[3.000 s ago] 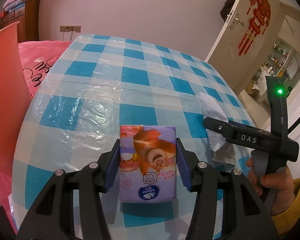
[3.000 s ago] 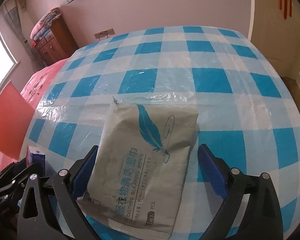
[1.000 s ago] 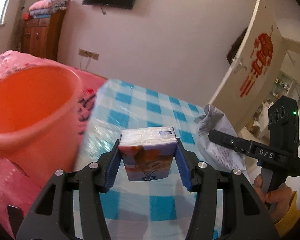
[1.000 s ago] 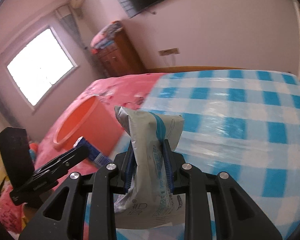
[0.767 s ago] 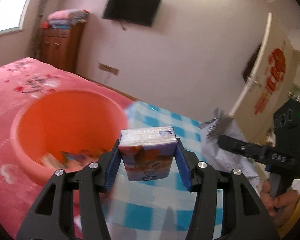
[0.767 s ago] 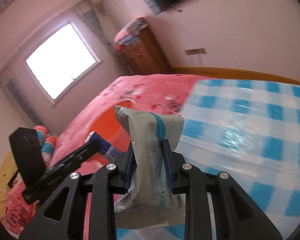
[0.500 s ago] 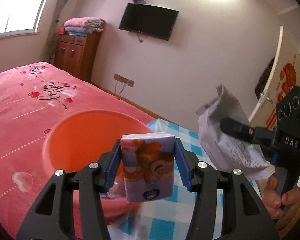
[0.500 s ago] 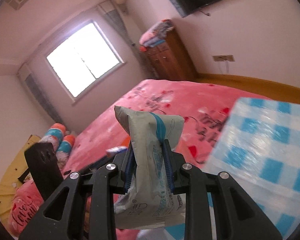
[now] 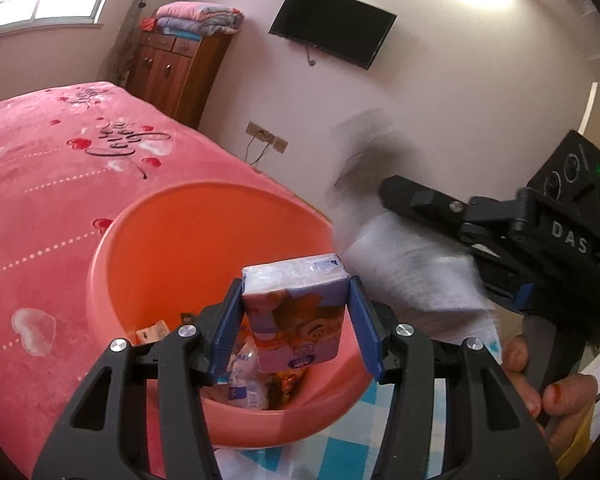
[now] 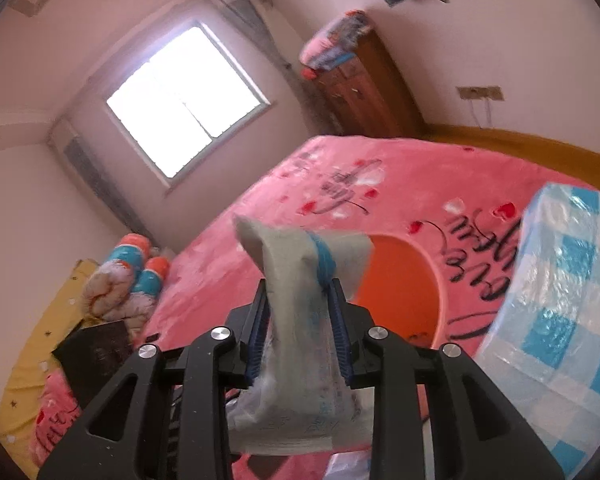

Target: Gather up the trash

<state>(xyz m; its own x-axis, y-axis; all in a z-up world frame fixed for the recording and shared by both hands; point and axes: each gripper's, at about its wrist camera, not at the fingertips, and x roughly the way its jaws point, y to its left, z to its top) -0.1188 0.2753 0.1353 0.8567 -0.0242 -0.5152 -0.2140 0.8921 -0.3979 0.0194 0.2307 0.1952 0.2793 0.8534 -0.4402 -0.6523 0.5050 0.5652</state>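
Observation:
A purple tissue pack with a cartoon print is clamped upright in my left gripper, which is shut on it just above the near rim of the orange basin. Several bits of trash lie in the basin's bottom. My right gripper carries a grey wet-wipes pack with a blue feather mark. Its jaws are opening while the blurred pack still sits between the pads, over the basin. From the left wrist view the same pack hangs blurred at the basin's right edge.
The basin rests on a pink bed cover beside the blue-checked table. A person's hand grips the right tool's handle. A wooden cabinet with folded blankets stands at the wall. Rolled bedding lies farther left.
Both grippers swung left from the checked table to above the orange basin, carrying their packs. The right jaws have parted slightly and the wipes pack now looks blurred.

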